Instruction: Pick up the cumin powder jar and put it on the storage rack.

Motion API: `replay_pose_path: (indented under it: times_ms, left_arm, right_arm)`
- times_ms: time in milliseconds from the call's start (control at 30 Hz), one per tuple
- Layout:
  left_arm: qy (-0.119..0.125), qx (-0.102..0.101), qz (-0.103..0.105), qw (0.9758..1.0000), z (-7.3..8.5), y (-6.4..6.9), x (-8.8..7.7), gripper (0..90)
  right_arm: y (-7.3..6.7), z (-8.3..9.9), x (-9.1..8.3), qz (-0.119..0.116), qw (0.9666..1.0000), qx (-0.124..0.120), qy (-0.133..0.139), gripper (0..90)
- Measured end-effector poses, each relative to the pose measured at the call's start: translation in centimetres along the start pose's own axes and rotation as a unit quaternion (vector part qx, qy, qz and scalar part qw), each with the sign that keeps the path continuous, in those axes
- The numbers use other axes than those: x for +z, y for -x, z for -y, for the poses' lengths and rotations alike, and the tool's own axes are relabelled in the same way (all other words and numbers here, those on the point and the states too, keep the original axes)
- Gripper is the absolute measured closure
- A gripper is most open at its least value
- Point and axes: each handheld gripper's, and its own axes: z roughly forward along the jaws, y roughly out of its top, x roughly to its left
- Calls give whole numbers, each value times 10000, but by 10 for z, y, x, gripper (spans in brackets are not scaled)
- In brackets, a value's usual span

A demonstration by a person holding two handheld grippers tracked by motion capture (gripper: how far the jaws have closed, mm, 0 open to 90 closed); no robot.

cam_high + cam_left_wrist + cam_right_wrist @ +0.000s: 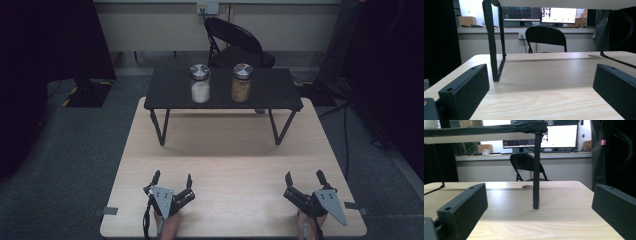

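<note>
Resting open-jawed: left gripper point(173, 181), right gripper point(304, 179).

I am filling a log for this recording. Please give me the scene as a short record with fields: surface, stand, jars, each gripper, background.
surface: light wooden table
stand: low black stand on thin legs, at the far half of the table
jars: two with metal lids, upright on the stand; white-filled jar on the left, brown-filled jar on the right, apart
left gripper: open, holding nothing, at the near edge
right gripper: open, holding nothing, at the near edge
background: black folding chair behind the table
</note>
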Motion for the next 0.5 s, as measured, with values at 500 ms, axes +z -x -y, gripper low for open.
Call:
replay_pose_path:
  times_ms: [500]
  left_arm:
    - [-1,0,3,10000,0,0,0,0]
  right_arm:
    - [-3,11,-3,184,9998,35,-99,0]
